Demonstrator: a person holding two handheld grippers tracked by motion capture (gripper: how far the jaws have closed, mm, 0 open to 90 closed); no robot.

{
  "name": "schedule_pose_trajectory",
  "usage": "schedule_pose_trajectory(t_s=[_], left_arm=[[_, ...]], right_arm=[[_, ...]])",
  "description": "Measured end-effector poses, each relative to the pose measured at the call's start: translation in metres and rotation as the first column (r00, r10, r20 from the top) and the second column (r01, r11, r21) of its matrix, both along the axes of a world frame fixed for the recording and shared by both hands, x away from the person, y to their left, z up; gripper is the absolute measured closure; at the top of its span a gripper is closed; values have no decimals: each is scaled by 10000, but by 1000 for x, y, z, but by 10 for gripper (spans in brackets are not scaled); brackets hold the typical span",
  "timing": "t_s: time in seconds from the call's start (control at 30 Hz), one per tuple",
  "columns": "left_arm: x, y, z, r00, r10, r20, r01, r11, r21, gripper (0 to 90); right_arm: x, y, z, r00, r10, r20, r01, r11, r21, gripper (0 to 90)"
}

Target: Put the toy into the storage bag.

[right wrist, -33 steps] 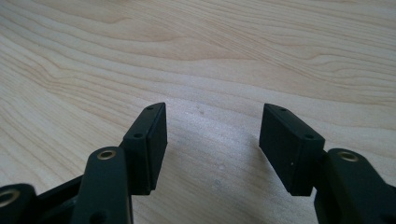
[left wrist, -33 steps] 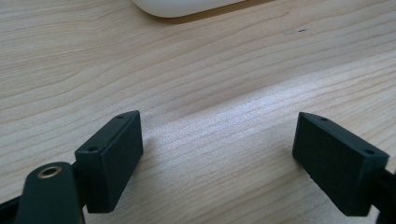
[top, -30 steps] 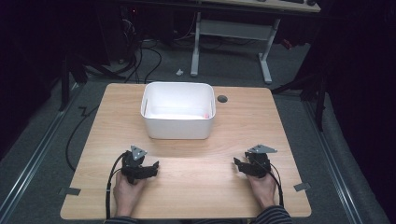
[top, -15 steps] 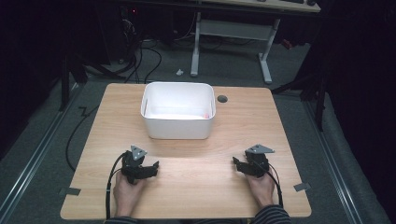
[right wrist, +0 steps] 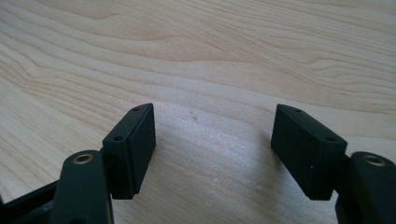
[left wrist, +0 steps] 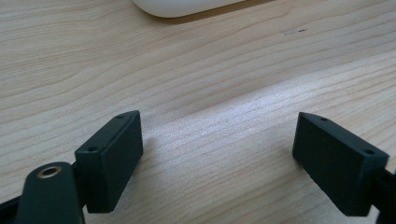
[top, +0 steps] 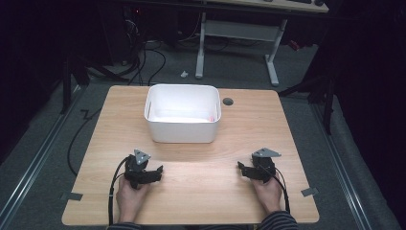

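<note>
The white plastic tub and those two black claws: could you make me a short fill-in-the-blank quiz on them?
1. The white plastic tub stands on a table made of ____.
2. Nothing lies between the jaws of the left gripper; they stand ____.
3. The right gripper, jaws just opening, holds ____.
4. Both grippers lie on the side of the tub ____ the person.

Missing words: wood; open; nothing; nearer

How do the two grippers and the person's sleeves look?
Both the left gripper and the right gripper are black, each with a grey three-cornered plate on top and a black cable trailing back. Their jaws are flat rectangular black blocks with small screw holes, on arms with brass-coloured rivets. The sleeves are dark with thin stripes.
</note>
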State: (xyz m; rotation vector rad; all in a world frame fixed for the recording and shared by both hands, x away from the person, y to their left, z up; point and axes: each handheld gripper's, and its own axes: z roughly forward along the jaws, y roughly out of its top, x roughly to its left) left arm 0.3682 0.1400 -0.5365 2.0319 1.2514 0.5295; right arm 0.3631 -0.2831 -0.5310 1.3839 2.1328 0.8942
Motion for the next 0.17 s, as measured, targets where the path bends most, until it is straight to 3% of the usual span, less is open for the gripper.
schedule_pose_trajectory(t_s=[0.17], left_arm=[[0, 0, 0, 10000, 1, 1, -1, 10000, -1, 163]], right_arm=[[0, 0, 0, 10000, 6, 1, -6, 10000, -5, 309]])
